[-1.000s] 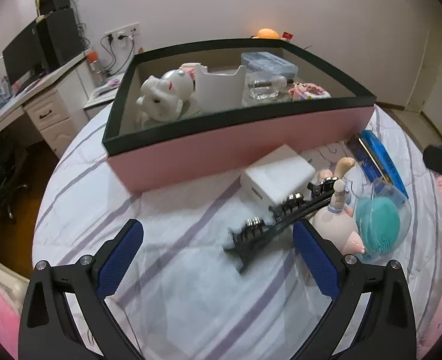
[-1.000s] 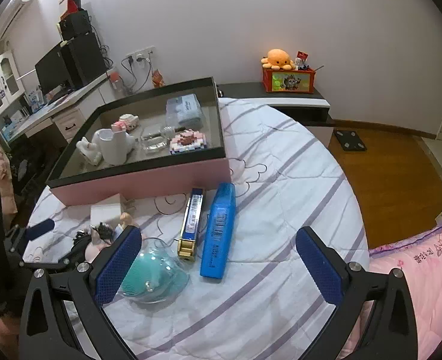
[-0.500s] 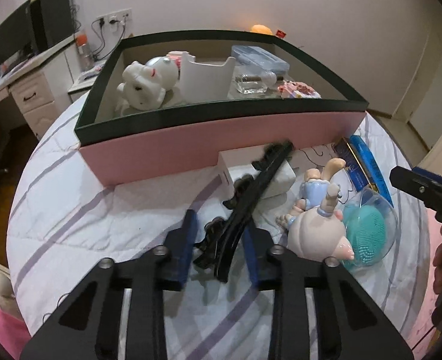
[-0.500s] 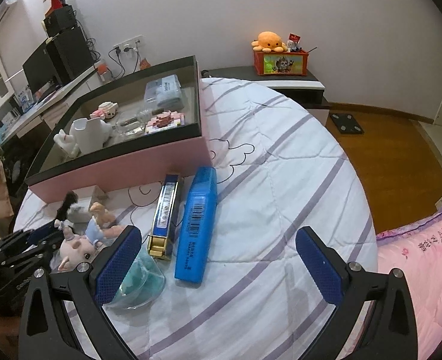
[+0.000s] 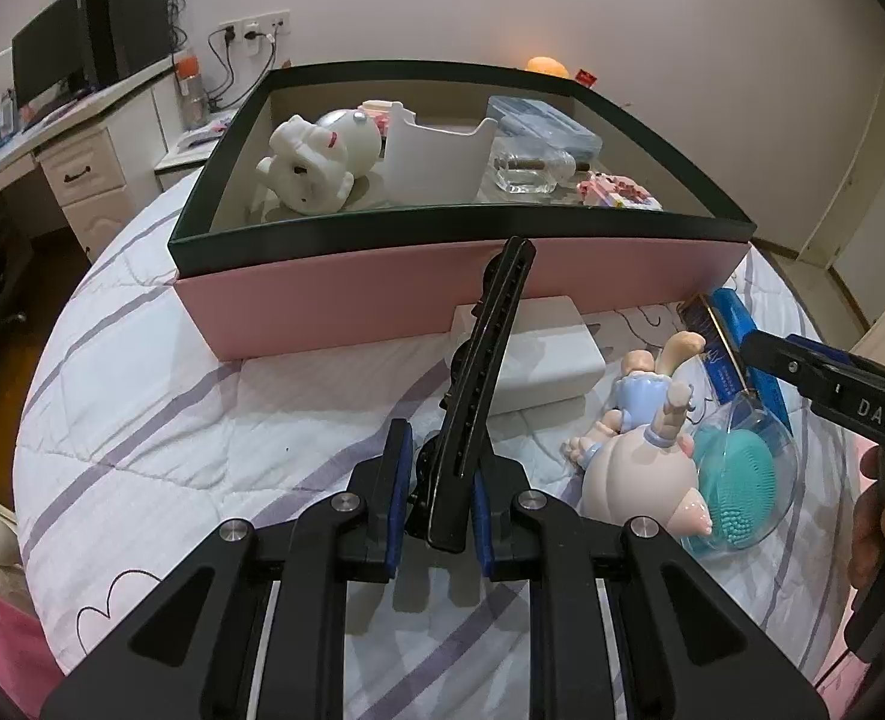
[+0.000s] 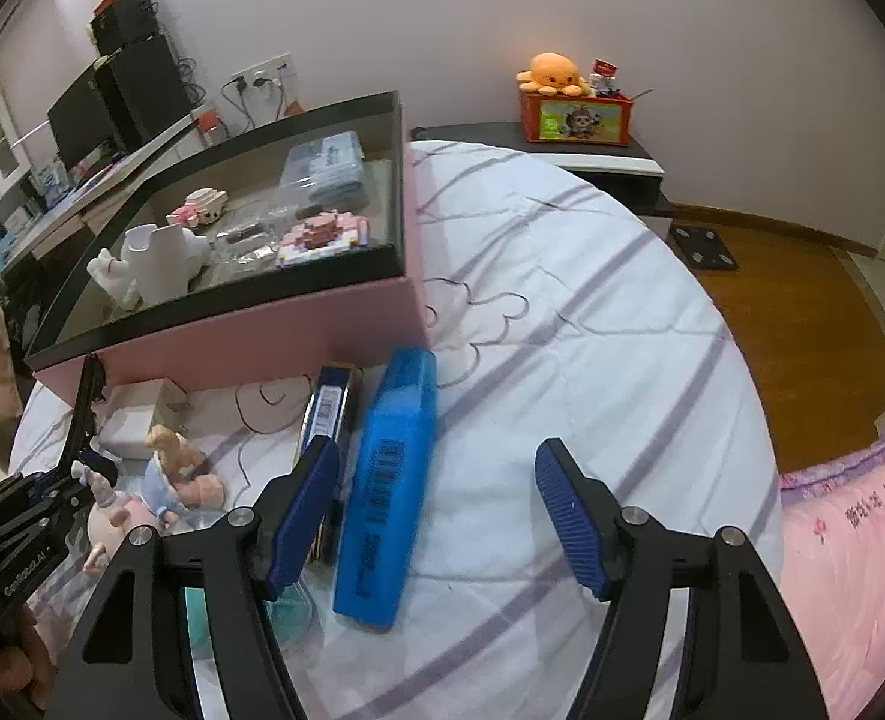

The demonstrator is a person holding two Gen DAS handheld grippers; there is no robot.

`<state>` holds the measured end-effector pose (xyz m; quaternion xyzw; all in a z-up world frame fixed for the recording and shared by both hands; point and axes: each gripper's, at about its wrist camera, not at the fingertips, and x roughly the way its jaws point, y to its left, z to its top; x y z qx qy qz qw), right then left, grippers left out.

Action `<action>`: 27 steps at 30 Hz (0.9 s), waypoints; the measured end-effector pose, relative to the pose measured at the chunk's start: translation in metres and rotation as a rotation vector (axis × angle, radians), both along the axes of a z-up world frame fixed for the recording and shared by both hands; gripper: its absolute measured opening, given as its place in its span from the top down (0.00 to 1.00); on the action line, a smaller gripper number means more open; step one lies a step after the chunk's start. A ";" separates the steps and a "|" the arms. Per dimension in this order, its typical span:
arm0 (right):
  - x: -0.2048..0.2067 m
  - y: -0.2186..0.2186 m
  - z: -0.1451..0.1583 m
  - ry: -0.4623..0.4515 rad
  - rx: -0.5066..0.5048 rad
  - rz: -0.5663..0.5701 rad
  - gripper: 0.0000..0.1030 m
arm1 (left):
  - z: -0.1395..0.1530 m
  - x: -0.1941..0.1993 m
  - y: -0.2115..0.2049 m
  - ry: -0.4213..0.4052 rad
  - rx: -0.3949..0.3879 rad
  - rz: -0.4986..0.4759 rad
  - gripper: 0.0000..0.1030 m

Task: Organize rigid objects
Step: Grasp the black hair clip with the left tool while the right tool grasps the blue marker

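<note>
Bed [image 6: 592, 312]: white striped quilt, carrying everything; wide bare stretch to the right of the box, with the bed's edge and wooden floor beyond.

Box [image 5: 382, 294]: pink walls, dark rim, open top, the landmark for what follows. Already inside: white figurine [image 5: 316, 162], white holder [image 5: 436, 168], clear case [image 5: 544, 126], glass bottle [image 5: 529, 171], pink block toy [image 5: 619, 195]. Open floor remained at the near left corner inside. The near wall stood as the edge to clear.

Blue case [image 6: 391, 480]: on the quilt before the box's right corner, not yet stowed. Right gripper [image 6: 436, 516] hovered over it, jaws closing with the case between them and, as far as could be seen, not yet pressed.

White block [image 5: 532, 354]: touching the box's near wall, outside.

Gold-ended bar [image 6: 328, 414]: just left of the blue case, outside.

Clear dish with teal brush [image 5: 742, 480]: right of the doll, well before the box, outside.

Pig doll [image 5: 634, 468]: lying against the dish, outside.

Black hair clip [image 5: 484, 378]: pinched at its near end by the left gripper [image 5: 436, 492], jaws pressed together on it, its tip raised toward the box's near wall.

Judged state: five pieces stowed, six left; the clip looked next to go over the rim.
</note>
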<state>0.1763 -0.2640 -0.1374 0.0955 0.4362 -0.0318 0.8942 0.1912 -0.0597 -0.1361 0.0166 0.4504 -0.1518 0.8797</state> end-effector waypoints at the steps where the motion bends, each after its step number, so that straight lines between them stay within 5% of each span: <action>1: -0.001 -0.003 0.000 0.001 0.006 -0.005 0.38 | 0.001 -0.001 0.001 0.000 -0.001 0.001 0.83; 12: 0.006 0.013 -0.012 0.043 -0.036 0.039 0.46 | 0.001 -0.002 0.004 0.000 -0.006 0.012 0.84; 14: 0.003 0.015 -0.011 0.028 -0.046 0.048 0.58 | 0.002 -0.003 0.005 0.000 -0.009 0.014 0.84; 15: 0.001 0.015 -0.010 0.022 -0.033 0.052 0.75 | 0.002 -0.004 0.006 -0.001 -0.011 0.016 0.84; 16: -0.002 0.014 -0.009 0.019 -0.027 0.052 0.81 | 0.003 -0.004 0.008 -0.002 -0.014 0.021 0.84; 27: -0.023 0.013 0.012 -0.030 0.034 0.082 0.81 | 0.018 -0.010 0.018 -0.030 -0.040 0.041 0.85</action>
